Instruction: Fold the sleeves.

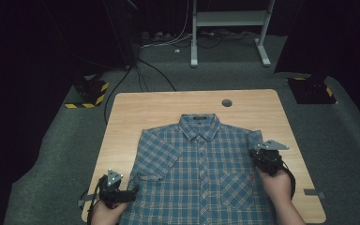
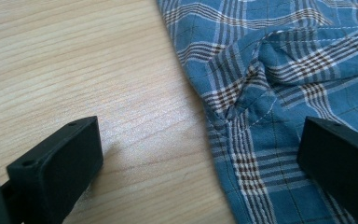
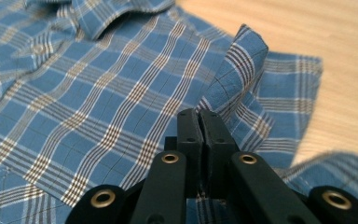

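Now the blue plaid shirt [image 1: 201, 164] lies flat at the table's [image 1: 131, 112] lower centre. Right gripper [image 3: 200, 116], jaws pinched on the sleeve [image 3: 242, 70], should fold slowly inward; left gripper [image 2: 200, 154] waits wide by the other sleeve.

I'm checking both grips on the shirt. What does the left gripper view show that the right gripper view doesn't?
Left gripper view alone: the left gripper with jaws wide apart, one over the bare table, one over the shirt's puckered edge.

Right gripper view alone: the right gripper with jaws shut, a fold of sleeve standing up just beyond them, and the collar.

Both: blue plaid cloth on the light wooden tabletop.
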{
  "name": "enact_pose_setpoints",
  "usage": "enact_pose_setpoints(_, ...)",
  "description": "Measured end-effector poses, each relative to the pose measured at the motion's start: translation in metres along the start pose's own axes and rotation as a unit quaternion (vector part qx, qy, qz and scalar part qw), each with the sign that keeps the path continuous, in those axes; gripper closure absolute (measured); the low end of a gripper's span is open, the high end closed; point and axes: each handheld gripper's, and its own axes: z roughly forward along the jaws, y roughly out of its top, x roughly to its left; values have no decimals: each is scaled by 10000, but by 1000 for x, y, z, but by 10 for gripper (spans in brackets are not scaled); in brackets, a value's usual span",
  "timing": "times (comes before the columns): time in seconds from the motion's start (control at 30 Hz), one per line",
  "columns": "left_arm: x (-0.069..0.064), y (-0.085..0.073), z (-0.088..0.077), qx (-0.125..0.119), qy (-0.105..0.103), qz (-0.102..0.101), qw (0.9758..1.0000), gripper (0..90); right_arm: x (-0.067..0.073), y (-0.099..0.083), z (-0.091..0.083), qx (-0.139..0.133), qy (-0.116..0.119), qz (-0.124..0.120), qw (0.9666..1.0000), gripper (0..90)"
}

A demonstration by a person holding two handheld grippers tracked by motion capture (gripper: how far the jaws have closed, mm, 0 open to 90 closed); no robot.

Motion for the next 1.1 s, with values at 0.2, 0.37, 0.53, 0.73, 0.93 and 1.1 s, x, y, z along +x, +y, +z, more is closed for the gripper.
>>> enact_pose_setpoints(0.2,0,0,0,-1,1,-1,10000,3,7,-6,16,312,11,-89,9995,861)
enact_pose_setpoints(0.37,0,0,0,-1,1,-1,10000,2,10,-8,23,547,15,-186,9983,826)
enact_pose_setpoints(0.53,0,0,0,-1,1,0,10000,3,10,-3,14,368,65,-179,9991,699)
enact_pose_setpoints(0.73,0,0,0,-2,3,0,10000,3,8,10,-18,-223,-33,-202,9995,570)
enact_pose_setpoints(0.93,0,0,0,0,5,-3,10000,2,-6,17,-45,-659,-267,-75,9974,488)
enact_pose_setpoints(1.1,0,0,0,-2,3,-1,10000,2,-9,8,-41,-506,-182,-22,9986,509)
